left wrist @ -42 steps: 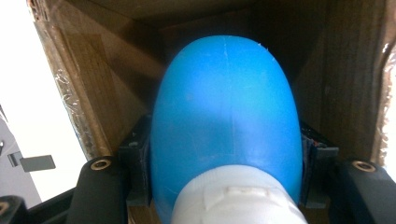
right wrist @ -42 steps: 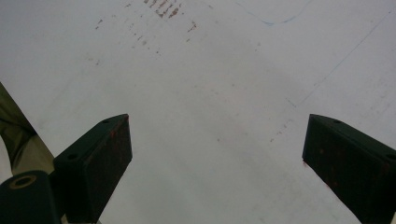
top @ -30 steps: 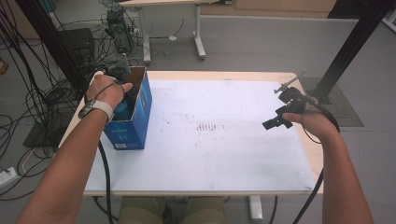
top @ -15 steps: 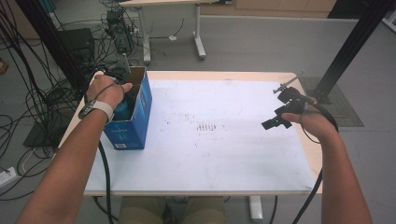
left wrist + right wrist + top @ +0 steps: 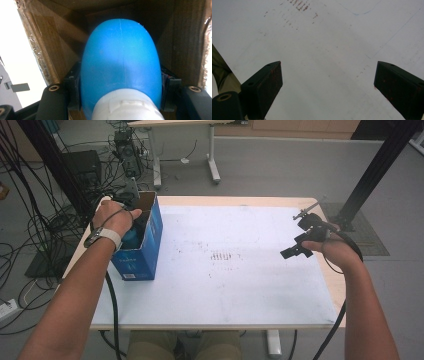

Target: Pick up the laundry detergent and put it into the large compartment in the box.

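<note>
A blue cardboard box (image 5: 145,252) stands open-topped at the table's left edge. My left gripper (image 5: 131,226) reaches down into it under the person's hand. In the left gripper view, the left gripper (image 5: 121,80) is shut on a blue plastic bottle (image 5: 120,57) with a white cap (image 5: 127,108), surrounded by the box's brown inner walls (image 5: 42,47). A bit of the blue bottle (image 5: 131,239) shows inside the box. My right gripper (image 5: 296,248) hovers over the right side of the white table top (image 5: 240,290). Its jaws stand wide apart, open (image 5: 327,75), with nothing between them.
Dark smudges (image 5: 222,256) mark the middle of the white surface. Cables and equipment (image 5: 50,215) crowd the floor left of the table. A black post (image 5: 372,170) rises at the back right, and another table's legs (image 5: 212,155) stand behind.
</note>
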A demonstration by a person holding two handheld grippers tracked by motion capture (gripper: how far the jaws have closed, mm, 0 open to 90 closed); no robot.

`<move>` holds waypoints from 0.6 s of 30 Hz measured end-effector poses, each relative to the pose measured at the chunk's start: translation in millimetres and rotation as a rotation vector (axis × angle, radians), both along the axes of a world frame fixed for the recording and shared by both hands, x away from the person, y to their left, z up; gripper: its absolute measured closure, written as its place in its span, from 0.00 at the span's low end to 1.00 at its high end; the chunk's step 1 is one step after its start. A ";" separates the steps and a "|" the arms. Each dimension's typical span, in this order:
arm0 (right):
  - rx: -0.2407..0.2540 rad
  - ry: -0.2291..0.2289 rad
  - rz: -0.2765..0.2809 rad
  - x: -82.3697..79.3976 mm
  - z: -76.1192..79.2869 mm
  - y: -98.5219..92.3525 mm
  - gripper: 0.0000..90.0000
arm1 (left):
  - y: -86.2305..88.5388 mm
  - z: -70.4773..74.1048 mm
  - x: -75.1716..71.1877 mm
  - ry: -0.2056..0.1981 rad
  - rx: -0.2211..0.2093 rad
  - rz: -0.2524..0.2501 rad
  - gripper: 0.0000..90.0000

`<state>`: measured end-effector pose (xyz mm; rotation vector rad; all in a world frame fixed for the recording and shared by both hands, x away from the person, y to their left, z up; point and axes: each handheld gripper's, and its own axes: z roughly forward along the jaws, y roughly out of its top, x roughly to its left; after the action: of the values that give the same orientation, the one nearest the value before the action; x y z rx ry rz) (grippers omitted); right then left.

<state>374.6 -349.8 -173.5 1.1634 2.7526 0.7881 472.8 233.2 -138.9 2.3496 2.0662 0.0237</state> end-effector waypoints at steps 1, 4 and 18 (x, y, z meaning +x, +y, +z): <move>-0.001 -0.002 0.001 -0.2 0.0 -0.1 0.09 | 0.2 0.1 0.3 0.002 0.000 -0.001 0.42; -0.001 -0.002 0.001 -0.1 -0.4 -0.4 0.09 | 0.5 0.1 0.5 0.002 -0.001 0.000 0.42; 0.001 -0.003 0.007 1.8 -0.2 0.4 0.09 | 1.0 0.1 0.0 0.001 -0.001 0.001 0.42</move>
<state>376.4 -349.4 -173.8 1.1530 2.7555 0.7919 472.8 234.2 -138.8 2.3484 2.0670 0.0214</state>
